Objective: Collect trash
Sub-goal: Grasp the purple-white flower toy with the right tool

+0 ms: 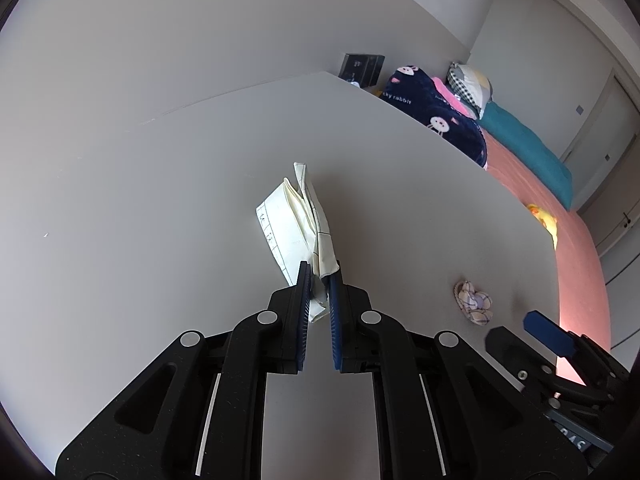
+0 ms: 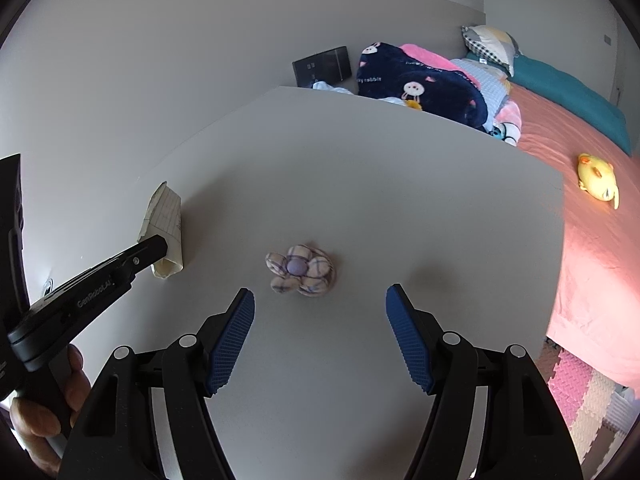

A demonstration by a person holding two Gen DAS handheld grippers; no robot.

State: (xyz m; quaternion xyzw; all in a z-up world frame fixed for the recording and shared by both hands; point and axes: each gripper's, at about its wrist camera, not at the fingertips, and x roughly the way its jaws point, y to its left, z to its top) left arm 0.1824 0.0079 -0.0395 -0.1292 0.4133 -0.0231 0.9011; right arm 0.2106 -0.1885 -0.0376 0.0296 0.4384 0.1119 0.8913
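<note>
A folded sheet of lined paper (image 1: 296,220) lies on the white table (image 1: 160,200), its near end pinched between the blue pads of my left gripper (image 1: 320,270), which is shut on it. In the right wrist view the same paper (image 2: 164,224) shows at the left under the left gripper's black finger (image 2: 148,250). A small plaid fabric flower (image 2: 300,270) with a purple centre rests on the table just ahead of my right gripper (image 2: 320,292), which stands open with nothing between its pads. The flower (image 1: 472,302) also shows in the left wrist view, near my right gripper's fingertip (image 1: 548,330).
Beyond the table's far edge lies a bed with a pink sheet (image 2: 580,260), a navy rabbit blanket (image 2: 420,84), a teal cover (image 2: 568,92), a checked pillow (image 2: 492,44) and a yellow plush toy (image 2: 598,180). A dark box (image 2: 322,65) stands by the wall. A hand (image 2: 44,408) holds the left gripper.
</note>
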